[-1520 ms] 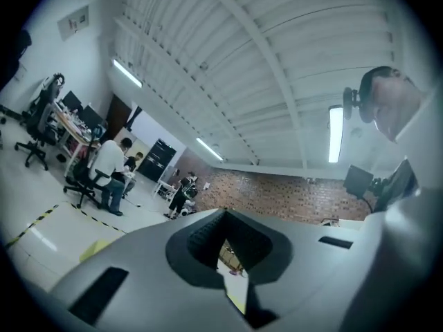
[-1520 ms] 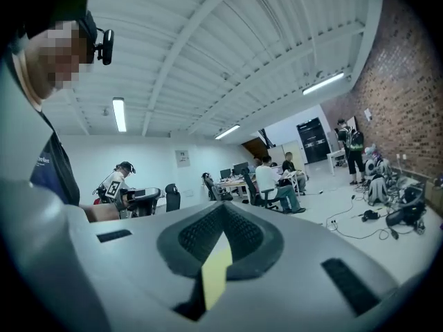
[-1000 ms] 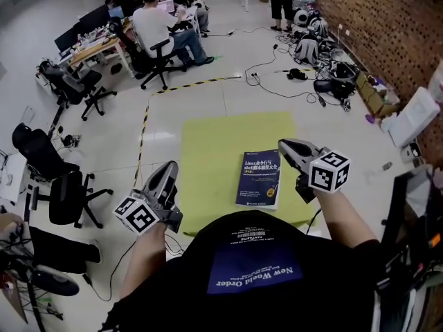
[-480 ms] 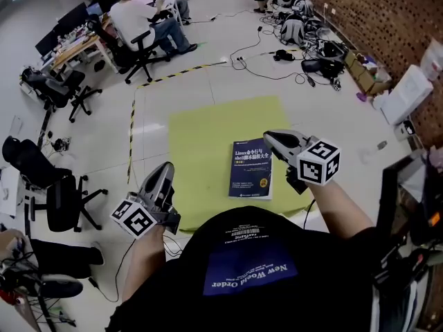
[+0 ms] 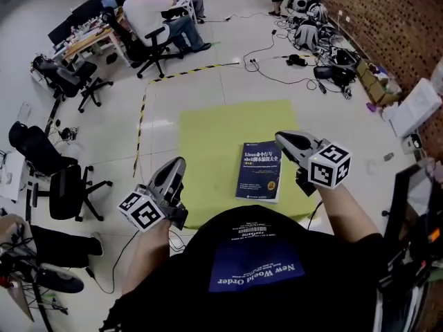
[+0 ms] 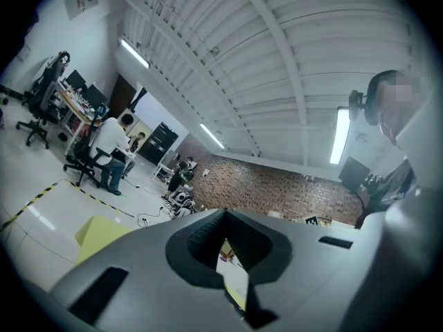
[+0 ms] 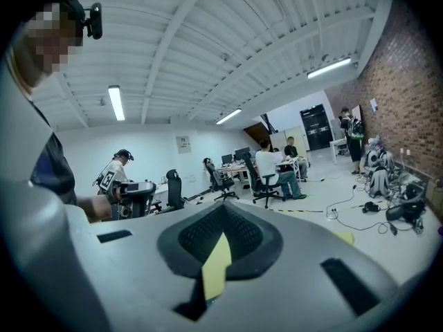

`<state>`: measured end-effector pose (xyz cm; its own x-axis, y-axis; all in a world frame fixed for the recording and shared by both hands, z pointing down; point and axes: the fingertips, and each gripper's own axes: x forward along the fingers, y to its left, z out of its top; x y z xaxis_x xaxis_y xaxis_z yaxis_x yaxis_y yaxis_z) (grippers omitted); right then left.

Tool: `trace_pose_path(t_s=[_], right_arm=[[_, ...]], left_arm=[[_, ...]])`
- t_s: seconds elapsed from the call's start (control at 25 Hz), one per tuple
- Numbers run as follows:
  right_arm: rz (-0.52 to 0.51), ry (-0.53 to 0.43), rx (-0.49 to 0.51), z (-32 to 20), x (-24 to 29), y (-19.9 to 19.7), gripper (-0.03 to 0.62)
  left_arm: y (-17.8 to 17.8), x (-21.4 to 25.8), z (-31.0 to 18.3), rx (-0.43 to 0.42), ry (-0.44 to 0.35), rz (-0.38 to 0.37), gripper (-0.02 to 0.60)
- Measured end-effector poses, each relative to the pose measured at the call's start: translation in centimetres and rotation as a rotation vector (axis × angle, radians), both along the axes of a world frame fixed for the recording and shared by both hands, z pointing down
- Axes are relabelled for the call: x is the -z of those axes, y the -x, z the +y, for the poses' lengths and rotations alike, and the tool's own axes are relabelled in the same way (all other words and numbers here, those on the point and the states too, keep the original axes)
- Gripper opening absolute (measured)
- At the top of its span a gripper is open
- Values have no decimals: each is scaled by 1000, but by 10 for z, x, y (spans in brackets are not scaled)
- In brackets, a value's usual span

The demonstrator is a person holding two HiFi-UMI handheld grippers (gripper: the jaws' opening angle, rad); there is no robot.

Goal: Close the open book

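Observation:
A blue book (image 5: 260,171) lies closed, cover up, on the near right part of a yellow-green mat (image 5: 208,133) on the floor. My right gripper (image 5: 280,138) hovers over the book's far right corner with its jaws together and nothing between them. In the right gripper view the right gripper (image 7: 221,207) points level across the room, with a strip of the mat showing through the gap behind the jaws. My left gripper (image 5: 178,162) hangs off the mat's left edge, shut and empty, well apart from the book. In the left gripper view the left gripper (image 6: 224,214) faces the brick wall.
Black office chairs (image 5: 52,178) stand at the left. People sit at desks (image 5: 149,19) in the far corner. Yellow-black tape (image 5: 142,123) runs along the floor beside the mat. Bags and cables (image 5: 325,61) line the brick wall at right, with a white box (image 5: 414,108) nearby.
My left gripper has edged a little toward the mat. The right gripper stays beside the book, which lies closed throughout.

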<state>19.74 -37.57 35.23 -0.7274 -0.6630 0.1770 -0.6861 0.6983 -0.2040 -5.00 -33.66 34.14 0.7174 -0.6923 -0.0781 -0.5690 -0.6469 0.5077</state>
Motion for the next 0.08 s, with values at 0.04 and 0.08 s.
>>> trace_pose_path(t_s=[0.04, 0.08], right_arm=[[1, -2, 0, 0, 2, 1, -17], [3, -3, 1, 0, 4, 2, -17]], left_arm=[[1, 1, 0, -1, 0, 1, 6], [3, 3, 0, -1, 0, 1, 6]])
